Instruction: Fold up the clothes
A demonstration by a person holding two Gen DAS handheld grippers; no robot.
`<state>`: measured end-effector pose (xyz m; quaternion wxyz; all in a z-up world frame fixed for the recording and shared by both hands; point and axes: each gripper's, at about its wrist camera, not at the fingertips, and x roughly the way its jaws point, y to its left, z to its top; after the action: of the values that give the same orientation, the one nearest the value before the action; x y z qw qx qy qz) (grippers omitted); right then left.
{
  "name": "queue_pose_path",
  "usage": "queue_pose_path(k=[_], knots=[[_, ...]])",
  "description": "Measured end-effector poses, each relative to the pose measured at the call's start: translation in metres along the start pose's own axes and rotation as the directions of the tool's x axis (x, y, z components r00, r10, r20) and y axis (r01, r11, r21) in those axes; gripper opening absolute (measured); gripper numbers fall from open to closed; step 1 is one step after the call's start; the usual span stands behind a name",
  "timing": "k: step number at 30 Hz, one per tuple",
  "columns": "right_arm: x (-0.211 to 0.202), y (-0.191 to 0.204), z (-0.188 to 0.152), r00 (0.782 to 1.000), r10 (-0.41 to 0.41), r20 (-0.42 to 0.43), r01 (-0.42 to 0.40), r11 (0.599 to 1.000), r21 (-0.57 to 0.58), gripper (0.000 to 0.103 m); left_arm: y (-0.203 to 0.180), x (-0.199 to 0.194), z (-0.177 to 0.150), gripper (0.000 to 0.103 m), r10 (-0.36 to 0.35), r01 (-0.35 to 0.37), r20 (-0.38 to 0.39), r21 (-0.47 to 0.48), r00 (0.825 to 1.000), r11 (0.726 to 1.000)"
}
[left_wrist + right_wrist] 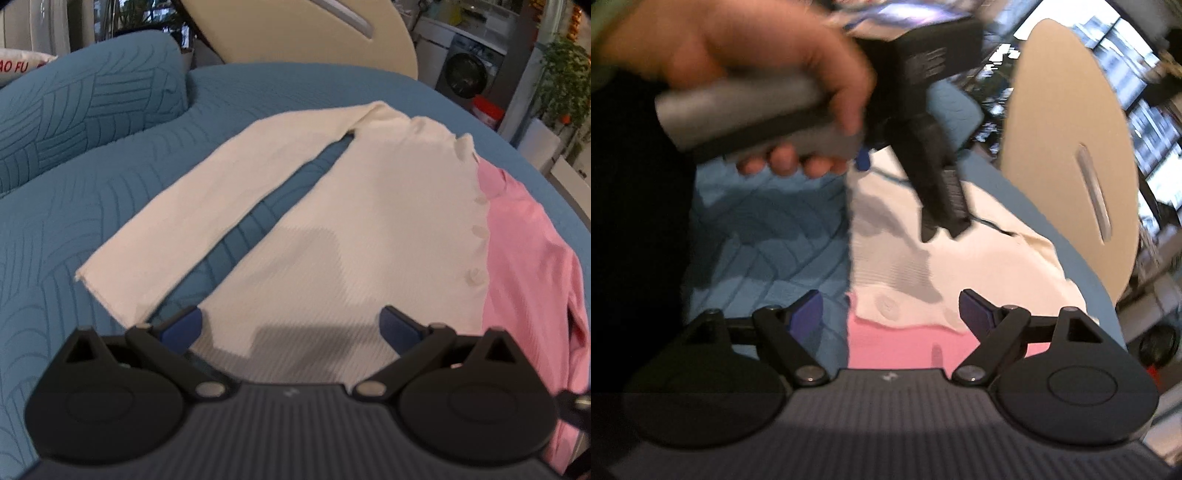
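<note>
A white top lies spread flat on a blue quilted cover, filling the centre of the left wrist view. One long sleeve stretches from the upper middle down to the lower left. A row of buttons runs down the top's right edge, where it overlaps a pink garment at the right of the frame. A blue cushion sits at the upper left.

The left gripper, at the bottom of that view, has its jaws spread wide over the white top's hem, with nothing held between them.

In the blurred right wrist view, the right gripper is at the bottom, jaws also wide apart and holding nothing. The buttoned edge of the white top and a strip of pink garment lie between and below its fingers. At the upper left of this frame a hand grips the handle of the left gripper, which points down over the white top.
</note>
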<state>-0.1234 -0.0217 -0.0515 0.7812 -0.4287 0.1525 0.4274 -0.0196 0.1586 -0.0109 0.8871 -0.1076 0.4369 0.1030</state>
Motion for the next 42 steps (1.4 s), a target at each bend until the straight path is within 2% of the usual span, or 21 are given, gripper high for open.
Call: queue_pose_path(k=[2,4,6,11,17,19,22,24,27,28,30,32,34,35,36,37,39,40,42], knots=[[0.005,-0.001,0.003,1.000,-0.002,-0.012,0.002,1.000,0.024,0.063,-0.001,0.001,0.000,0.103,0.002,-0.002,-0.006,0.009,1.000,1.000],[0.010,-0.003,0.007,0.999,0.004,-0.035,-0.001,0.997,0.072,0.033,-0.001,0.002,-0.001,0.103,0.003,-0.003,-0.010,0.015,1.000,1.000],[0.015,-0.003,0.009,0.997,0.023,-0.068,-0.016,0.996,0.093,0.015,-0.002,0.004,-0.001,0.103,0.007,-0.006,-0.014,0.024,1.000,1.000],[0.014,0.004,0.010,0.996,0.045,-0.077,-0.036,0.992,0.117,0.014,-0.004,0.006,-0.003,0.103,0.017,-0.016,-0.022,0.042,1.000,0.999],[0.000,-0.003,0.008,0.996,0.066,-0.055,-0.054,0.980,0.192,0.020,-0.007,0.009,-0.006,0.103,0.029,-0.027,-0.024,0.078,0.999,0.997],[-0.025,-0.017,0.002,0.994,0.108,-0.022,-0.096,0.948,0.303,0.025,-0.009,0.008,-0.006,0.103,0.034,-0.032,-0.025,0.092,0.999,0.995],[-0.059,-0.035,-0.008,0.988,0.151,0.029,-0.148,0.887,0.436,0.034,-0.015,0.003,-0.006,0.103,0.027,-0.021,-0.049,0.122,0.998,0.992],[-0.096,-0.054,-0.026,0.985,0.154,0.072,-0.168,0.819,0.549,0.039,-0.022,-0.008,-0.007,0.103,0.012,-0.004,-0.049,0.160,0.999,0.987],[-0.135,-0.077,-0.055,0.992,0.085,0.088,-0.122,0.744,0.657,0.048,-0.033,-0.030,-0.010,0.103,-0.001,0.007,-0.028,0.209,1.000,0.978],[-0.136,-0.085,-0.061,0.993,0.080,0.088,-0.118,0.736,0.666,0.048,-0.037,-0.038,-0.011,0.103,-0.005,0.010,-0.020,0.221,1.000,0.975],[-0.159,-0.113,-0.078,0.995,0.038,0.092,-0.094,0.661,0.745,0.048,-0.046,-0.054,-0.014,0.103,-0.019,0.020,-0.008,0.244,1.000,0.970],[-0.174,-0.135,-0.082,0.993,0.014,0.117,-0.102,0.606,0.789,0.048,-0.053,-0.065,-0.016,0.103,-0.027,0.027,-0.002,0.263,1.000,0.964],[-0.188,-0.158,-0.081,0.986,-0.028,0.165,-0.122,0.556,0.822,0.048,-0.069,-0.086,-0.021,0.103,-0.022,0.015,0.017,0.326,1.000,0.945],[-0.210,-0.179,-0.077,0.972,-0.062,0.226,-0.163,0.515,0.842,0.050,-0.072,-0.089,-0.021,0.103,-0.017,0.008,0.022,0.341,1.000,0.940],[-0.219,-0.190,-0.073,0.962,-0.080,0.260,-0.186,0.505,0.843,0.055,-0.081,-0.099,-0.024,0.103,-0.006,-0.008,0.037,0.379,0.999,0.925],[-0.228,-0.201,-0.068,0.951,-0.098,0.294,-0.210,0.495,0.843,0.066,-0.083,-0.101,-0.024,0.103,-0.005,-0.011,0.040,0.387,0.999,0.922],[-0.248,-0.223,-0.061,0.924,-0.135,0.357,-0.255,0.477,0.841,0.081,-0.096,-0.115,-0.028,0.103,-0.014,-0.012,0.056,0.434,0.998,0.901],[-0.262,-0.231,-0.063,0.915,-0.156,0.372,-0.264,0.465,0.845,0.081,-0.099,-0.117,-0.029,0.103,-0.018,-0.009,0.056,0.444,0.998,0.896],[-0.285,-0.250,-0.060,0.889,-0.187,0.419,-0.320,0.402,0.858,0.081,-0.109,-0.128,-0.033,0.103,-0.031,0.000,0.057,0.477,0.998,0.879]])
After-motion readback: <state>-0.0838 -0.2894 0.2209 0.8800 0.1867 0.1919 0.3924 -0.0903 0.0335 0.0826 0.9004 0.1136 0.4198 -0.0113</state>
